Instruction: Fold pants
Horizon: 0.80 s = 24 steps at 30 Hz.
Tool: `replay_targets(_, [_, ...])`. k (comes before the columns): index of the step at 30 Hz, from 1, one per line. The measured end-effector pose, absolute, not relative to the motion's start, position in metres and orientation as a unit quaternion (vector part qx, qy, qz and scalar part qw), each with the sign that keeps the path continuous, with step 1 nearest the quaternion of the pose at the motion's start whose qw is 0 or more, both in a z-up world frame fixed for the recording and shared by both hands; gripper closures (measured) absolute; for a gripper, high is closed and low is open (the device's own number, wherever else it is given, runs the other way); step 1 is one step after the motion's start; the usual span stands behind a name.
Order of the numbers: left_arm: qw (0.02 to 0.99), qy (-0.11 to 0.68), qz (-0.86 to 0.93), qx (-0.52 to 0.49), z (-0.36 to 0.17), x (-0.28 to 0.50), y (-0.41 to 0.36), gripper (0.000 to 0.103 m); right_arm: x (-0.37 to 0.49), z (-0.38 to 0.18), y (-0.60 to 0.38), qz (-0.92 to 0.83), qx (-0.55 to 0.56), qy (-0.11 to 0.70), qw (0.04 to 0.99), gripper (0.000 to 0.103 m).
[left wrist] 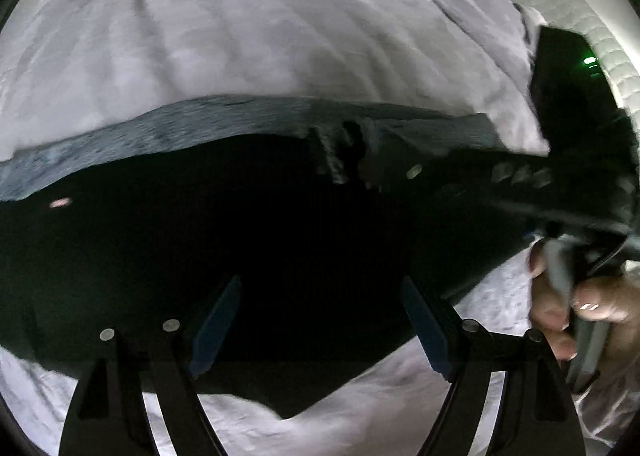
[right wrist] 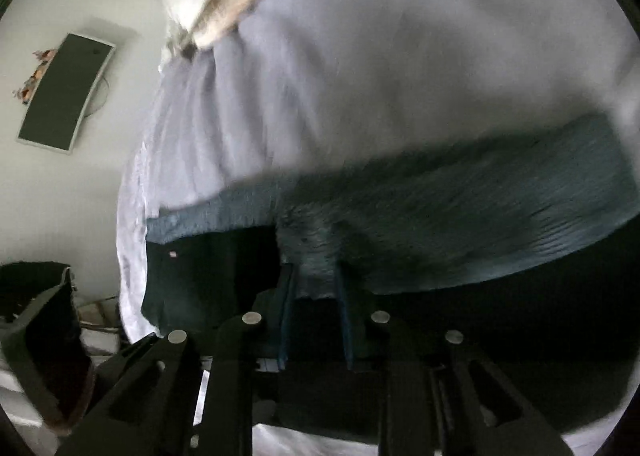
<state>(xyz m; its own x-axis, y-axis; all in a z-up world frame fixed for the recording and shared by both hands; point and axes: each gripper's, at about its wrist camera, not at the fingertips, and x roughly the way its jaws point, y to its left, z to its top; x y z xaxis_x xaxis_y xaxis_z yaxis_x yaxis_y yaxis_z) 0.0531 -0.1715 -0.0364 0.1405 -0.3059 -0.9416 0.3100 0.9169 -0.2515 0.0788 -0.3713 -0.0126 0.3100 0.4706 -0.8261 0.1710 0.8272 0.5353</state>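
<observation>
1. Nearest the lens, the left gripper (left wrist: 320,324) hung with its blue pads (left wrist: 218,322) spread wide, nothing caught between them, just above the black pants (left wrist: 240,236).
2. And the pants lay spread across the lavender bedspread (left wrist: 260,40), their grey-blue ribbed waistband (left wrist: 132,136) running along the far edge of the dark cloth.
3. Over on the right side of that view, the right gripper (left wrist: 352,160) reached in from the side and met the waistband; the picture was blurred there.
4. A person's hand (left wrist: 576,308) was wrapped round the grey handle of that tool, fingers curled tight.
5. From the right wrist camera, the right gripper (right wrist: 316,320) stood narrow, its blue pads (right wrist: 286,320) pinching a bunched-up tuck of the waistband (right wrist: 480,208) between them.
6. That band swept away to the right of the view, smeared by motion, with the black cloth below it.
7. A small pale tag (right wrist: 173,254) showed on the dark fabric near the left end of the band.
8. At the far end of the bed sat a heap of striped beige cloth (right wrist: 224,16), too blurred to name.
9. On the pale wall (right wrist: 60,196) hung a dark screen (right wrist: 66,92), and a dark bin (right wrist: 40,336) stood off the bedside.
</observation>
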Motion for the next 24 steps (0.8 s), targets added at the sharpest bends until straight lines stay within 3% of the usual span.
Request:
replay_targets(9, [0.76, 0.628, -0.17, -0.006, -0.038, 0.051, -0.151, 0.021, 0.05, 0.007, -0.341, 0.124, 0.23, 0.58, 0.771, 0.082])
replay_targets(11, [0.764, 0.621, -0.177, -0.01, -0.031, 0.053, -0.159, 0.021, 0.034, 0.023, -0.36, 0.088, 0.232, 0.565, 0.787, 0.076])
replay_targets(16, [0.766, 0.606, -0.212, 0.006, -0.023, 0.065, -0.198, 0.021, 0.005, 0.041, -0.429, -0.03, 0.232, 0.551, 0.801, 0.076])
replay_targets(21, [0.76, 0.616, -0.189, 0.088, -0.051, 0.067, -0.242, 0.021, -0.012, 0.025, -0.474, -0.106, 0.231, 0.575, 0.778, 0.077])
replay_targets(24, [0.753, 0.629, -0.179, 0.079, -0.061, 0.063, -0.238, 0.021, -0.022, 0.011, -0.474, -0.109, 0.245, 0.583, 0.767, 0.077])
